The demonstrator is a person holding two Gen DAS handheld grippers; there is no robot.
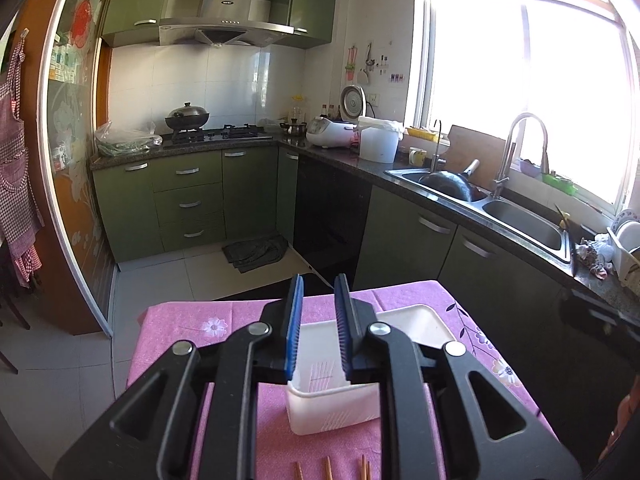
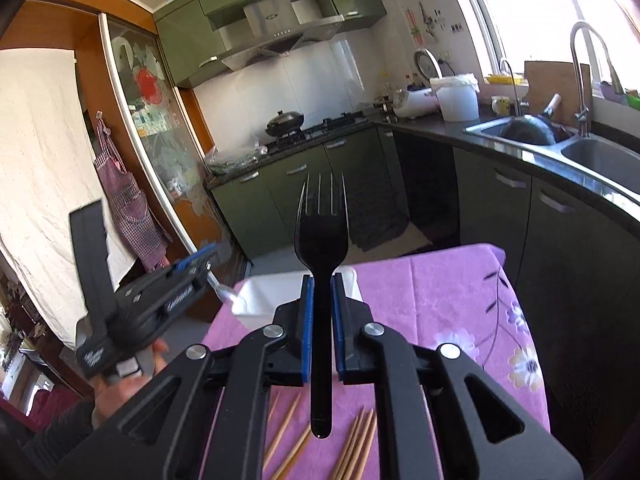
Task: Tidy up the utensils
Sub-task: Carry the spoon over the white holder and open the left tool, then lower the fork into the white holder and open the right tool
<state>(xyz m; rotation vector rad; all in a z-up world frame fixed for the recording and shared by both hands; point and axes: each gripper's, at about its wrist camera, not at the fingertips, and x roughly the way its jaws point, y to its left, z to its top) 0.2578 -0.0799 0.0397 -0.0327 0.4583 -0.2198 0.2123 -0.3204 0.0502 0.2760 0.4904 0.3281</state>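
We see a kitchen with green cabinets (image 1: 188, 200), a dark countertop (image 1: 352, 160) and white wall tiles (image 1: 180, 80). Bright daylight pours through the window (image 1: 520, 92) above the steel sink (image 1: 520, 216). A range hood (image 1: 224, 20) hangs over the stove (image 1: 216, 134); the floor (image 1: 160, 280) is pale tile.

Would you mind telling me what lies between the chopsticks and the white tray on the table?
In the left wrist view, a white slotted basket stands between the chopsticks and the tray, on the pink cloth.

fork (image 2: 321, 236): glossy black plastic | tablecloth (image 2: 448, 300): matt cloth | chopsticks (image 2: 360, 440): probably wood
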